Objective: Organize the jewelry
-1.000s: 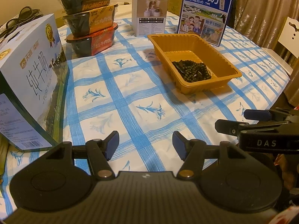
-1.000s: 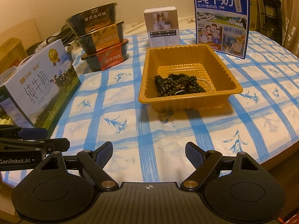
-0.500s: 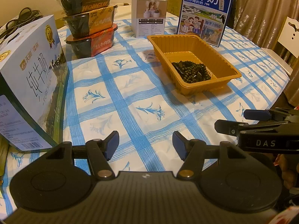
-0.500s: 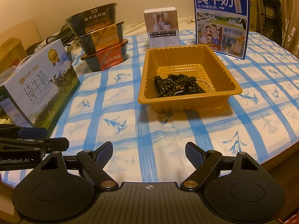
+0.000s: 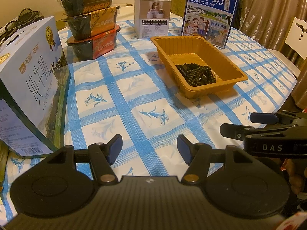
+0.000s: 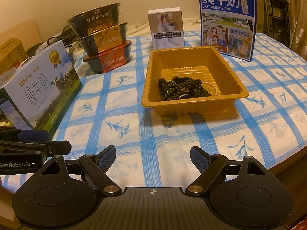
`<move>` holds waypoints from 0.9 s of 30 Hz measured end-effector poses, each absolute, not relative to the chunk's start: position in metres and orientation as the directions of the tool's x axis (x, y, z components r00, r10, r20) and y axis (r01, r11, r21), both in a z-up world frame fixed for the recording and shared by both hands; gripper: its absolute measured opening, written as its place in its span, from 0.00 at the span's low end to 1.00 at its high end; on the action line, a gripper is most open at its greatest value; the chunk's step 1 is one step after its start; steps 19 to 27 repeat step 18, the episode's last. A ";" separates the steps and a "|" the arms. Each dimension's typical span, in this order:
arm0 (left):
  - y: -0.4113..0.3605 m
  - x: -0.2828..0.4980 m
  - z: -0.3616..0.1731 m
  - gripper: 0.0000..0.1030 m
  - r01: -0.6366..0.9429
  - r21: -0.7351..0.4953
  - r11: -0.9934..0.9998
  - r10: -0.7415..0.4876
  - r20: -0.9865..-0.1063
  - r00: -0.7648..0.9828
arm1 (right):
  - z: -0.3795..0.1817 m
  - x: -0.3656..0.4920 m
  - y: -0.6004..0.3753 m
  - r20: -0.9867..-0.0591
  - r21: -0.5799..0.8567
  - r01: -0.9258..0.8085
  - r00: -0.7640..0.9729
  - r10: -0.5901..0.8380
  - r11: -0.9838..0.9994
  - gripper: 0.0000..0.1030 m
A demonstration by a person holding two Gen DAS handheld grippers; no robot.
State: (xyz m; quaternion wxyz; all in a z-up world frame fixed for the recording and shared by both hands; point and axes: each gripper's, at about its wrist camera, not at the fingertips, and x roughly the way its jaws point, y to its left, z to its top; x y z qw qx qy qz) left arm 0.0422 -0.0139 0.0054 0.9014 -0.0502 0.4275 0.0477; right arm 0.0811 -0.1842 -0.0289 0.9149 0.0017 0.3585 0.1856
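Note:
An orange plastic tray point(image 6: 193, 55) stands on the blue-checked tablecloth point(image 6: 172, 138). A heap of dark bead jewelry point(image 6: 184, 89) with a thin pale bead strand lies in its near end. The tray point(image 5: 165, 46) and beads point(image 5: 197, 73) also show in the left wrist view, to the right. My left gripper point(image 5: 149, 147) is open and empty, low over the cloth near the table's front edge. My right gripper point(image 6: 153, 159) is open and empty, well short of the tray. Each gripper shows at the side of the other's view.
A large milk carton point(image 6: 42, 88) lies at the left. Three stacked meal bowls point(image 6: 103, 38) stand behind it. A small white box point(image 6: 166, 28) and an upright blue milk carton point(image 6: 227, 21) stand behind the tray. The table edge point(image 6: 287, 163) runs at the right.
Both views have drifted very slightly; the grippers stay open and nothing on the table has moved.

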 end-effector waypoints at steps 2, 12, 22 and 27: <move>-0.014 0.042 0.005 0.59 -0.130 -0.048 0.990 0.045 -0.776 0.630 | -0.029 0.081 -0.184 -0.656 0.136 -0.337 0.674 0.339 0.932 0.82; -0.017 0.044 0.008 0.59 -0.118 -0.040 0.992 0.045 -0.764 0.644 | -0.029 0.082 -0.184 -0.657 0.136 -0.337 0.674 0.339 0.932 0.82; -0.015 0.046 0.006 0.59 -0.113 -0.049 0.992 0.035 -0.766 0.642 | -0.030 0.083 -0.184 -0.656 0.134 -0.336 0.675 0.337 0.932 0.82; -0.015 0.046 0.006 0.59 -0.113 -0.049 0.992 0.035 -0.766 0.642 | -0.030 0.083 -0.184 -0.656 0.134 -0.336 0.675 0.337 0.932 0.82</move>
